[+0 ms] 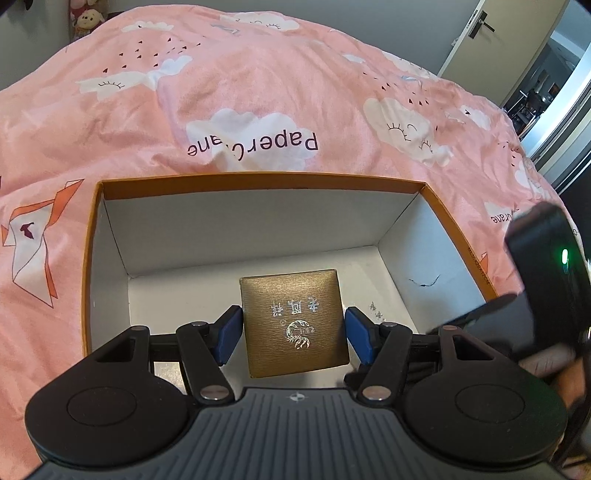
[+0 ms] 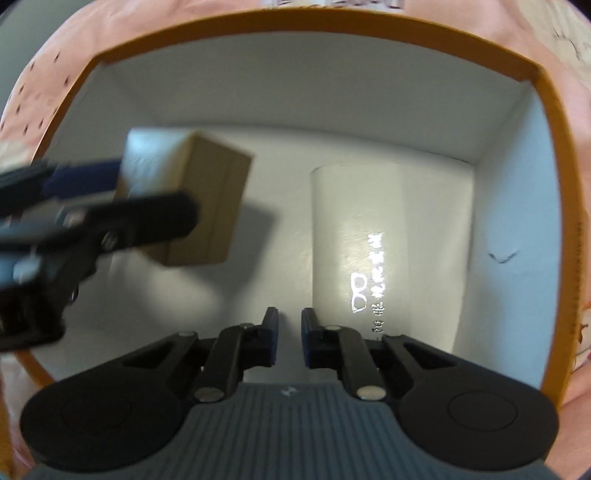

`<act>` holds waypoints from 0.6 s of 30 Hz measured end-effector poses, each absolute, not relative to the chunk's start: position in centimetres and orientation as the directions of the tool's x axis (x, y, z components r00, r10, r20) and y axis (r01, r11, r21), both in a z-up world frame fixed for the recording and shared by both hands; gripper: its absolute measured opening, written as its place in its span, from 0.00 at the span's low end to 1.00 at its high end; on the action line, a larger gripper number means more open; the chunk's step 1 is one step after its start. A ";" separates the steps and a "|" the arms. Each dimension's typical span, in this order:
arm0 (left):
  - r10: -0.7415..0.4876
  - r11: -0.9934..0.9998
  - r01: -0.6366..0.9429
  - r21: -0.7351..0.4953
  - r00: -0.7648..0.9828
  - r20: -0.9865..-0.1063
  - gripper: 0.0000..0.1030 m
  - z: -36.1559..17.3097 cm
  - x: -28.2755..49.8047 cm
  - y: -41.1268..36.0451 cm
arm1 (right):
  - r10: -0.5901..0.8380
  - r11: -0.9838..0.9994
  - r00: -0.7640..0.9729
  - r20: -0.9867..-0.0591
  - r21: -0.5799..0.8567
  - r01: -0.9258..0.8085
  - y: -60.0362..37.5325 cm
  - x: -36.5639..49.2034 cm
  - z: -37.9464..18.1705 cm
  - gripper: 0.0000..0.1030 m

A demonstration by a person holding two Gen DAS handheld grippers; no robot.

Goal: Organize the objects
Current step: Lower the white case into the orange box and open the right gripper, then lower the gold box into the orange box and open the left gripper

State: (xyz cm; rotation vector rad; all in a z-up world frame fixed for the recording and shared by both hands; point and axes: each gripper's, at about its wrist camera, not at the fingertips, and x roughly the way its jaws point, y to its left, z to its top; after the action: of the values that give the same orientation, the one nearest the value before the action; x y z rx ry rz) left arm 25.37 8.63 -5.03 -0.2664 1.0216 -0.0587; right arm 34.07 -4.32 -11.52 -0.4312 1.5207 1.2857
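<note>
Left hand-held gripper (image 1: 293,334) clamps a small gold box (image 1: 293,325), held above the floor of the orange-rimmed storage box (image 1: 258,181) on the bed. White carton (image 2: 373,251) already lies inside. Right hand-held gripper (image 2: 290,341) narrow, holding nothing, beside that carton. Left to do: setting down the gold box and letting go.

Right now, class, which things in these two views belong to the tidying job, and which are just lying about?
Part of the job:
- gold box, held in the left gripper
- orange-rimmed carton
- white box lying inside the carton
- right gripper, nothing between its fingers

Just lying about:
- pink bedcover
- plush toy
- door
</note>
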 end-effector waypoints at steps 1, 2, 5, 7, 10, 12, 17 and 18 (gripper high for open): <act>-0.175 0.966 -0.075 -0.249 0.522 -0.835 0.68 -5.1 25.4 8.7 | 0.342 0.359 -0.378 -0.860 0.491 -0.794 -4.3 34.5 -11.4 0.10; -0.177 0.965 -0.074 -0.250 0.521 -0.835 0.68 -5.1 25.5 8.6 | 0.347 0.367 -0.367 -0.863 0.485 -0.794 -4.3 35.0 -11.4 0.10; -0.182 0.967 -0.062 -0.247 0.514 -0.838 0.68 -5.3 25.9 8.4 | 0.369 0.417 -0.335 -0.867 0.476 -0.774 -4.2 36.7 -11.5 0.10; -0.189 0.966 -0.059 -0.253 0.508 -0.840 0.68 -5.5 26.2 8.4 | 0.384 0.445 -0.322 -0.865 0.479 -0.756 -4.1 37.6 -11.6 0.10; -0.194 0.965 -0.056 -0.257 0.506 -0.841 0.68 -5.6 26.4 8.2 | 0.398 0.464 -0.257 -0.881 0.435 -0.772 -3.8 38.4 -11.2 0.10; -0.198 0.964 -0.054 -0.259 0.503 -0.841 0.68 -5.7 26.6 8.1 | 0.411 0.459 -0.213 -0.886 0.403 -0.792 -3.7 38.7 -10.9 0.05; -0.212 0.963 -0.041 -0.265 0.489 -0.846 0.68 -5.8 26.7 7.8 | 0.397 0.435 -0.066 -0.915 0.251 -0.865 -2.1 39.2 -11.3 0.01; -0.216 0.964 -0.034 -0.265 0.485 -0.847 0.68 -5.8 26.6 7.6 | 0.399 0.413 -0.084 -0.913 0.261 -0.872 -1.9 39.1 -11.3 0.02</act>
State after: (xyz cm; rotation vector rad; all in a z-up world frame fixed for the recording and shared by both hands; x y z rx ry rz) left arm 26.64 7.64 -5.82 -0.2607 1.0616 -0.1119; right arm 39.09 -1.93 -11.29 -0.4963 1.2405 1.1307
